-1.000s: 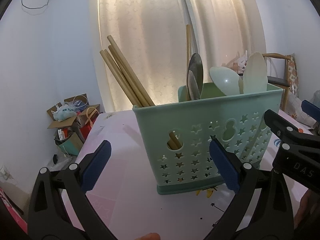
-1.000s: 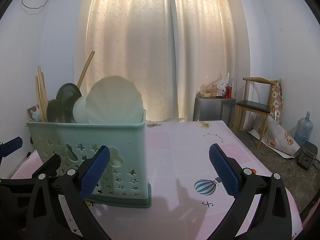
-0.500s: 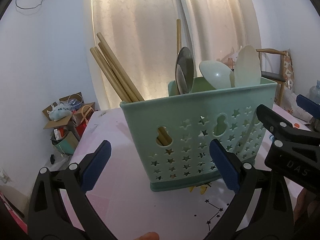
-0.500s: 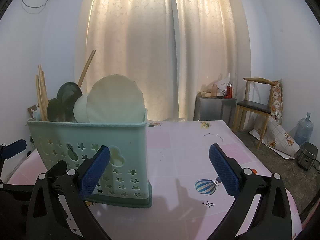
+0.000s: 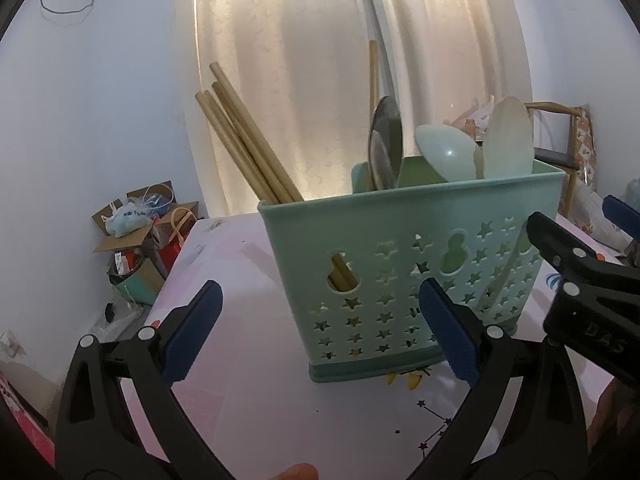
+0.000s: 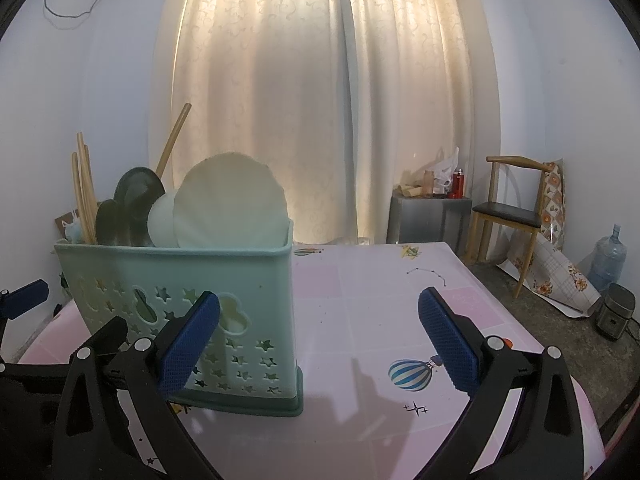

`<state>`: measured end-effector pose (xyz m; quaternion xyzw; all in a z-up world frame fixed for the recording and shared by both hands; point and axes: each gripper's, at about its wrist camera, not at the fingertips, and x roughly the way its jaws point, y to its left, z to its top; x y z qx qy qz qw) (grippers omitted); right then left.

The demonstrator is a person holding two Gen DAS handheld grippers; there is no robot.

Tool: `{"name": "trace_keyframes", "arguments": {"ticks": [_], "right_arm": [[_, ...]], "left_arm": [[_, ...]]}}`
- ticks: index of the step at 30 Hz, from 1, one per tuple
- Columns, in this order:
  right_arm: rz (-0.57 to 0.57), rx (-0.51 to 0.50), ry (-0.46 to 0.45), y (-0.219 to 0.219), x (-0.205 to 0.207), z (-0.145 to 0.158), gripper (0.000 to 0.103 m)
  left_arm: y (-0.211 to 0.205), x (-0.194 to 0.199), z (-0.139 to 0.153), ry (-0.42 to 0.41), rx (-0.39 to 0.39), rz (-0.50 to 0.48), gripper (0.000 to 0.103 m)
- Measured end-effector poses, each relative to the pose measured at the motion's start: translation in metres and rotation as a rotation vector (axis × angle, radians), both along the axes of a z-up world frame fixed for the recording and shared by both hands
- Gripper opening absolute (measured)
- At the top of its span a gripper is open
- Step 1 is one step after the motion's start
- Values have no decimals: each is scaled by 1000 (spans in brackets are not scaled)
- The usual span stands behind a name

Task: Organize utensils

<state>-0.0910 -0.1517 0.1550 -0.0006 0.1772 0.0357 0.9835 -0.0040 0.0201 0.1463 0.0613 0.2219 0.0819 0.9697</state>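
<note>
A mint-green utensil caddy (image 5: 416, 264) (image 6: 180, 292) with star-shaped holes stands on the pink table (image 6: 380, 312). Wooden chopsticks (image 5: 248, 148) (image 6: 82, 188) lean in its left compartment. Dark metal spoons (image 5: 386, 140) (image 6: 132, 204) and pale plastic spoons (image 5: 508, 136) (image 6: 232, 200) stand in the other compartments. My left gripper (image 5: 320, 332) is open and empty just in front of the caddy's left half. My right gripper (image 6: 320, 340) is open and empty, its left pad (image 6: 188, 344) in front of the caddy's right corner.
Cardboard boxes and bags (image 5: 140, 232) sit on the floor left of the table. A wooden chair (image 6: 516, 208), a small cabinet (image 6: 428, 216), a water bottle (image 6: 610, 256) and a small appliance (image 6: 618, 312) stand to the right. Curtains (image 6: 320, 100) hang behind.
The left wrist view has shifted slightly around the caddy, first left then back. The right gripper has barely moved. Both grippers stay open and empty.
</note>
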Motion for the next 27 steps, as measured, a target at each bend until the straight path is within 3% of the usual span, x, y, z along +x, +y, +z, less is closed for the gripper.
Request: {"name": "trace_keyframes", "arguments": {"ticks": [27], "right_arm": [[10, -1, -1, 0, 1, -6, 97]], "left_arm": [[1, 0, 2, 6, 5, 6, 95]]}}
